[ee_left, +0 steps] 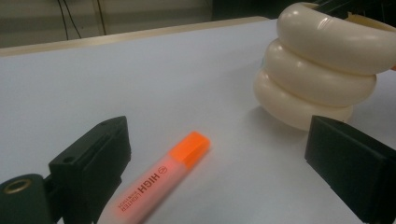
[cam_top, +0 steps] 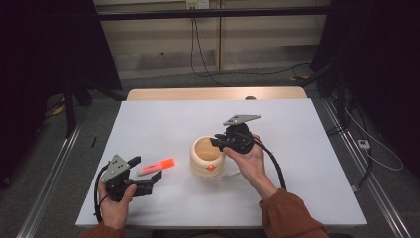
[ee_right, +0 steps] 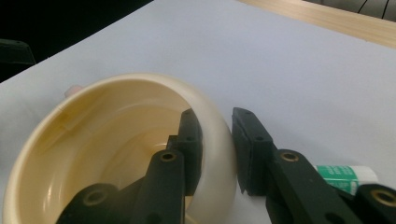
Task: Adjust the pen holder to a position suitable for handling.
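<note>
A cream ribbed holder (cam_top: pixel 203 161) (ee_left: pixel 317 79) (ee_right: pixel 93 140), hollow and open at the top, stands near the middle of the white table (cam_top: pixel 297 148). My right gripper (cam_top: pixel 218 143) (ee_right: pixel 215 116) straddles its near rim, one jaw inside and one outside, and is shut on the wall. An orange highlighter (cam_top: pixel 156 166) (ee_left: pixel 163 179) lies flat to the holder's left. It rests between the wide-open jaws of my left gripper (cam_top: pixel 147 169) (ee_left: pixel 219 158), which sits low at the front left and does not touch it.
A small white tube with a green label (ee_right: pixel 348 176) (cam_top: pixel 230 175) lies on the table beside the holder, under my right hand. A wooden strip (cam_top: pixel 213 93) edges the table's far side. Dark stands and cables surround the table.
</note>
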Motion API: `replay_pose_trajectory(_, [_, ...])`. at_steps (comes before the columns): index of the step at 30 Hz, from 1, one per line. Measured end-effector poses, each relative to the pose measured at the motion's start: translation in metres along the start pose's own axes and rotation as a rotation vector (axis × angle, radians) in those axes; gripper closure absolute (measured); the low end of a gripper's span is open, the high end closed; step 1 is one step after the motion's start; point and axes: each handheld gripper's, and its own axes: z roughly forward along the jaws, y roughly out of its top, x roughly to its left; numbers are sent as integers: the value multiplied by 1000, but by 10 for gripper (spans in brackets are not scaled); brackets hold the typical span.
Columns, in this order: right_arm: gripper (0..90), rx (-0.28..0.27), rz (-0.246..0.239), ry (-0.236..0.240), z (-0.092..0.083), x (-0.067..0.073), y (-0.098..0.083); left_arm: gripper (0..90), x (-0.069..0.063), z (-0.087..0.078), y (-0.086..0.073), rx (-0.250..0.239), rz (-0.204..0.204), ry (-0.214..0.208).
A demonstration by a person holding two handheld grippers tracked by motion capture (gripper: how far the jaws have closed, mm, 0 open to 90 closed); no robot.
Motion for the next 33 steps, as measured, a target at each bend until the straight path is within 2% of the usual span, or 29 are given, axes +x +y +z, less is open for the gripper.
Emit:
replay_pose_trajectory(14, [741, 32, 1, 3, 24, 12, -3, 66, -1, 1, -1, 9, 0, -8])
replay_pose_trajectory(17, [740, 43, -1, -15, 28, 14, -4, 66, 0, 1, -1, 10, -2, -7])
replay_pose_trajectory(22, [735, 41, 12, -26, 30, 14, -5, 66, 0, 1, -1, 12, -1, -8])
replay_pose_trajectory(29, [722, 39, 17, -14, 28, 12, -6, 66, 0, 1, -1, 11, -4, -9])
replay_pose_trajectory(31, [689, 39, 14, -2, 28, 11, -6, 66, 0, 1, -1, 12, -3, -9])
replay_pose_trajectory(33, [689, 41, 15, -10, 27, 10, -6, 66, 0, 1, -1, 12, -5, -9])
